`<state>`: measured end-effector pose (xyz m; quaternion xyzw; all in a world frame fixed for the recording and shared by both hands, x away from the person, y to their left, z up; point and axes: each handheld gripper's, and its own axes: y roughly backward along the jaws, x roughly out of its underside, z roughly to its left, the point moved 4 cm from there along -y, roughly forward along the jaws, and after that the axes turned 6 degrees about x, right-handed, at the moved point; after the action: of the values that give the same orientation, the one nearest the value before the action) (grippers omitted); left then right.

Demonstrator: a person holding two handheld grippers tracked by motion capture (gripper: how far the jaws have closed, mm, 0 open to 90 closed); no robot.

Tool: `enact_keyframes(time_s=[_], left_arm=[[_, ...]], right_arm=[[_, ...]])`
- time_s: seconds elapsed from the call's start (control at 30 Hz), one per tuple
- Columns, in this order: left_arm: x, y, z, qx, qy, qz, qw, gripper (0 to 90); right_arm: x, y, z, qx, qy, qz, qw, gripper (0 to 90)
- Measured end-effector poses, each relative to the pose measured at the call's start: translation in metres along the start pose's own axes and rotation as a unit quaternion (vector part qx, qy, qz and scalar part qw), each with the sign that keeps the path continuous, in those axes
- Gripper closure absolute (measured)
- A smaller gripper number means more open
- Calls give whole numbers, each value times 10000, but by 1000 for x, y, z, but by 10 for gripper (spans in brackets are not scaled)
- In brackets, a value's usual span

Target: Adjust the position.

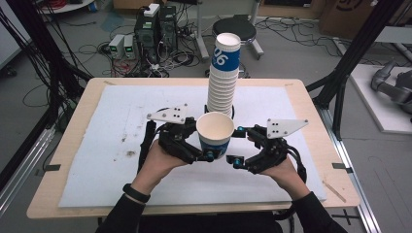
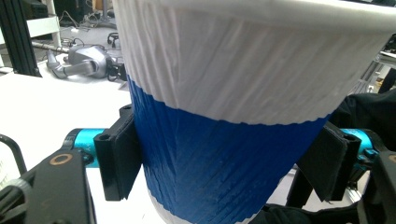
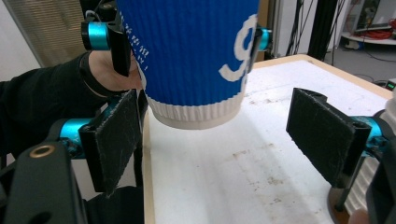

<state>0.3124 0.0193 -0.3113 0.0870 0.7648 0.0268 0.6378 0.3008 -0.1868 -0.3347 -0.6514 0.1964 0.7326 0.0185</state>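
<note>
A blue-and-white ribbed paper cup (image 1: 214, 133) is held upright above the white mat, open mouth up. My left gripper (image 1: 208, 144) is shut on its blue band, one pad on each side of the cup (image 2: 224, 140), as the left gripper (image 2: 224, 163) view shows up close. My right gripper (image 1: 236, 145) stands just right of the cup, jaws open. In the right gripper view the cup (image 3: 187, 56) hangs just beyond and above the right gripper (image 3: 219, 140), with no pad pressing on it. A tall stack of like cups (image 1: 223, 80) rises behind.
A white mat (image 1: 121, 145) covers most of the wooden table (image 1: 63, 160). Black frame posts (image 1: 350, 63) stand at both sides. On the floor beyond are computers (image 1: 155, 29), cables and a black stool (image 1: 235, 29). A grey robot arm (image 1: 393, 85) lies at the right.
</note>
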Motion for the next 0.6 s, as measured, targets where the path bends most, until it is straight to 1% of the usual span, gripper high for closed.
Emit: enact_keyframes(time_s=[0.13,0.27,0.6], left_arm=[[1,-3,0,33,-3,16,10000,239],[2,-6,0,8,-7,15,10000,239],[5,-13,0,47,37,16,10000,240]], right_arm=[[2,-6,3,-72,-23,92,9999,180],[4,-11,5,-107,-66,111,9999,181],[8,-19,8,-160,-114,194,9996,182]])
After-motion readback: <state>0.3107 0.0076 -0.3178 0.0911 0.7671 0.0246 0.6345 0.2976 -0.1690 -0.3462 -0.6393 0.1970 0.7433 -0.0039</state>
